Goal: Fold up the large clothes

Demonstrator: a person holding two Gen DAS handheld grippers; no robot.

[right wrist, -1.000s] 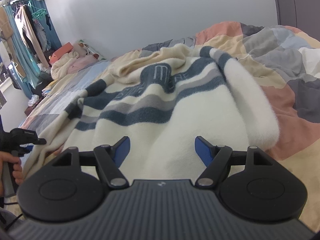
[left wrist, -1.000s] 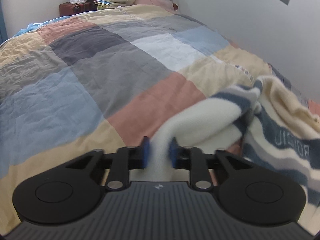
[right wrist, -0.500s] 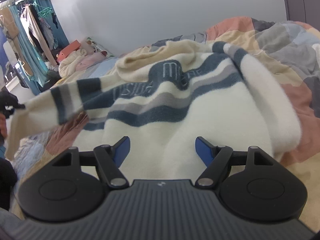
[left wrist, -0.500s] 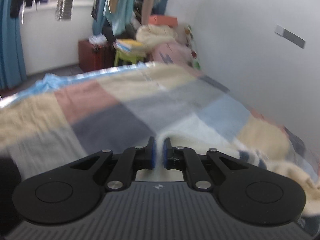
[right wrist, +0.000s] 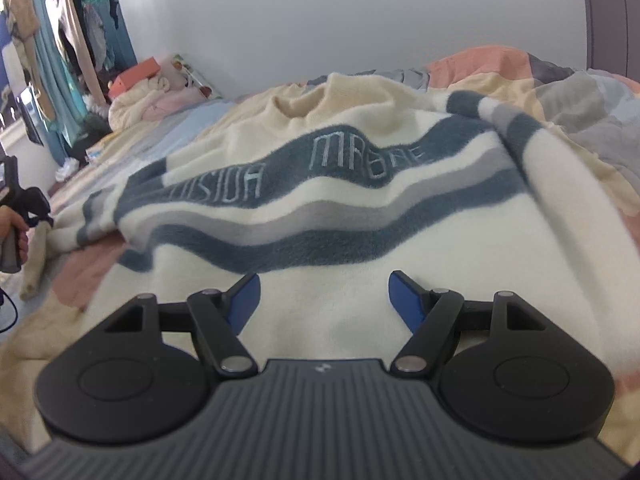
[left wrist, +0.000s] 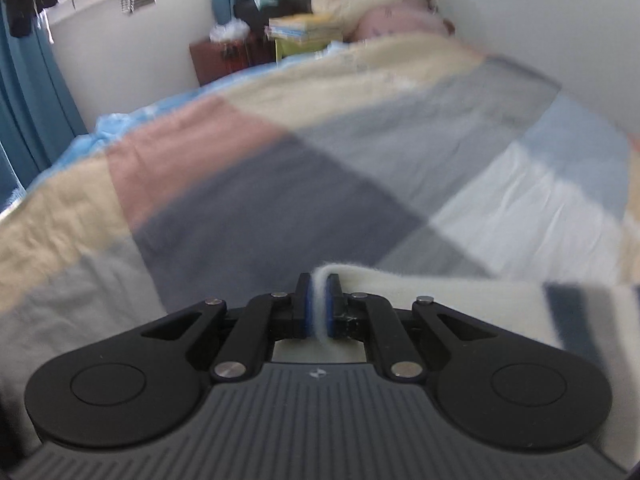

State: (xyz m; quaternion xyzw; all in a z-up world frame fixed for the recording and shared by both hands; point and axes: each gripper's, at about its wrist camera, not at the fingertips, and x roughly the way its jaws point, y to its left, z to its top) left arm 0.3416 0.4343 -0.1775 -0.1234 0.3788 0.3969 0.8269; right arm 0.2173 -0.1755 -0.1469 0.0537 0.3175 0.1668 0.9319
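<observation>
Spreading step: left claw (left wrist: pixel 318 306) clamped on a sleeve (left wrist: pixel 460 292) of the striped sweater (right wrist: pixel 328 216) lying face up on the bed (left wrist: pixel 280 184), right claw (right wrist: pixel 324 300) spread empty above its hem; next, the opposite sleeve needs straightening

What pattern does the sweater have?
Cream sweater with wavy dark blue and grey stripes; clearest in the right wrist view.

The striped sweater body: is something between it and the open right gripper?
Nothing visible. The right gripper hangs open directly over the striped sweater, bare cream fabric between its jaws. The left gripper is shut on the sleeve.
</observation>
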